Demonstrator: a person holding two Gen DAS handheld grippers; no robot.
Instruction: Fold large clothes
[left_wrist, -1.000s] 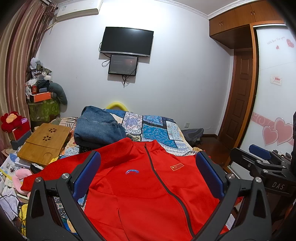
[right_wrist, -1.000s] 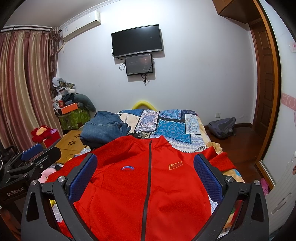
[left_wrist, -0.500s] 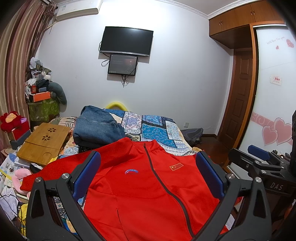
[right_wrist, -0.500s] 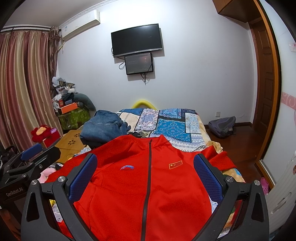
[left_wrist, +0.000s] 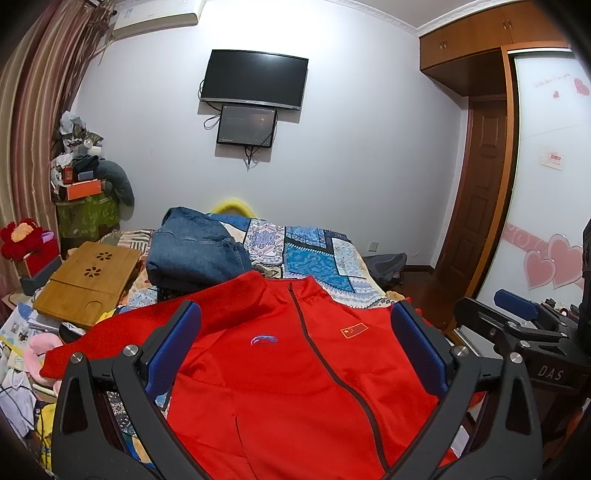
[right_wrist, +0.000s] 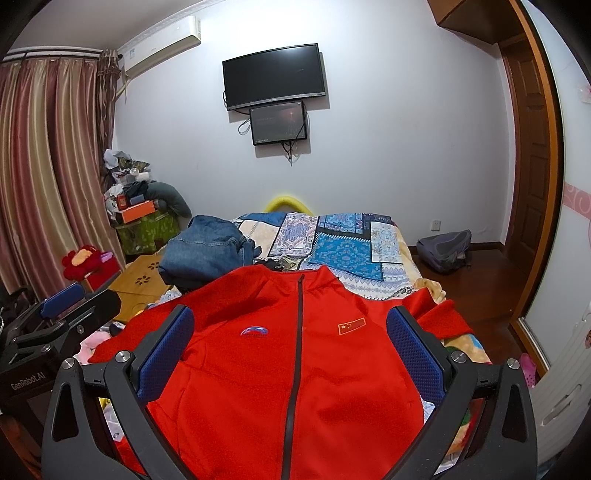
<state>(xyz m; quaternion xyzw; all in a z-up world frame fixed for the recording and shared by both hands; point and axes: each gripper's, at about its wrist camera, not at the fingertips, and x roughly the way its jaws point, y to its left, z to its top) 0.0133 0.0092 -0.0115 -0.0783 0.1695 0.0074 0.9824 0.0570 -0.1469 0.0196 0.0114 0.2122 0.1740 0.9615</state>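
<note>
A red zip jacket (left_wrist: 295, 369) lies face up and spread flat on the bed, collar pointing away, sleeves out to both sides; it also shows in the right wrist view (right_wrist: 295, 362). My left gripper (left_wrist: 295, 347) is open and empty, held above the jacket's chest. My right gripper (right_wrist: 291, 347) is open and empty, also above the chest. Each gripper shows in the other's view, the right one (left_wrist: 517, 332) at the jacket's right side, the left one (right_wrist: 55, 325) at its left side.
Folded blue jeans (left_wrist: 195, 251) lie beyond the collar on a patchwork quilt (left_wrist: 317, 254). A wooden lap tray (left_wrist: 88, 280) and clutter sit left of the bed. A grey backpack (right_wrist: 443, 247) lies on the floor by the door.
Both grippers have stayed almost still, with only a slight drift. The jacket has not moved.
</note>
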